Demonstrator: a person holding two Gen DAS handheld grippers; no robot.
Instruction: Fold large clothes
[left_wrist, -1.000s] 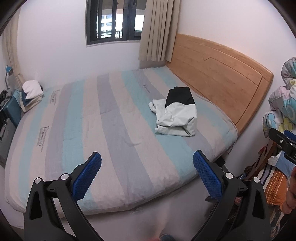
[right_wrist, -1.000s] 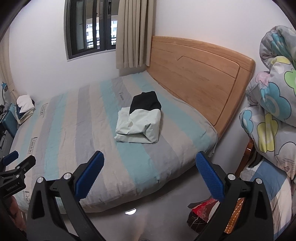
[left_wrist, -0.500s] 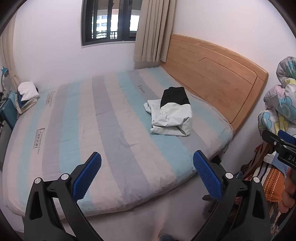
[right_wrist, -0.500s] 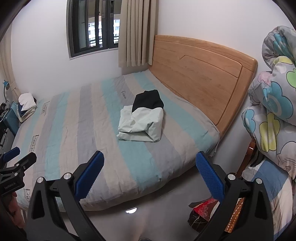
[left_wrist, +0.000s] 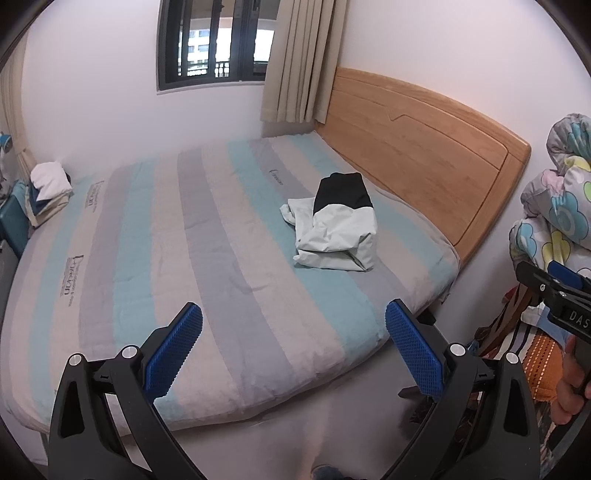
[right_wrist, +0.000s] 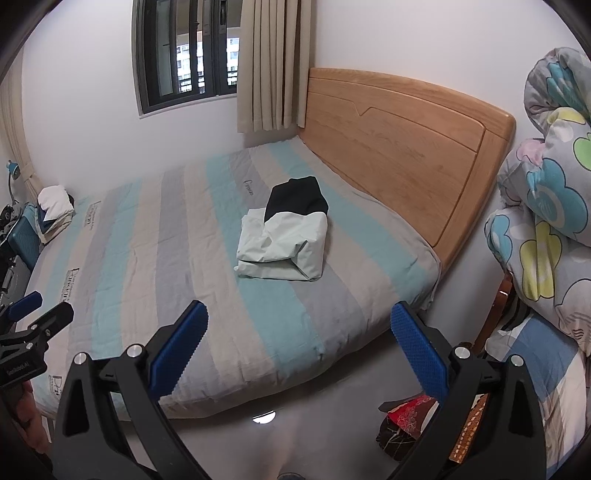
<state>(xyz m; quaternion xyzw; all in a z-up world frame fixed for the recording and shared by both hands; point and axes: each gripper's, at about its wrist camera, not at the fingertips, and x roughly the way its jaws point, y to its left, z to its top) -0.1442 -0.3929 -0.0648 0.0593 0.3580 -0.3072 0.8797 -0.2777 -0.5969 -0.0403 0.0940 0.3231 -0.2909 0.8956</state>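
Hovering off the bed's near edge: left gripper (left_wrist: 293, 341) released, jaws wide, holding nothing; right gripper (right_wrist: 299, 345) same, spread and holding nothing; folded white-and-black jacket (left_wrist: 338, 227) lies on the striped mattress (left_wrist: 155, 236) toward the headboard (left_wrist: 424, 147) side, well apart from both grippers; small stack of folded clothes (left_wrist: 50, 192) at the far left corner.

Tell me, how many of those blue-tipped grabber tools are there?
2. The left gripper hangs open over the foot of the bed; the right gripper is open beside it, nearer the headboard. Neither touches the folded jacket.
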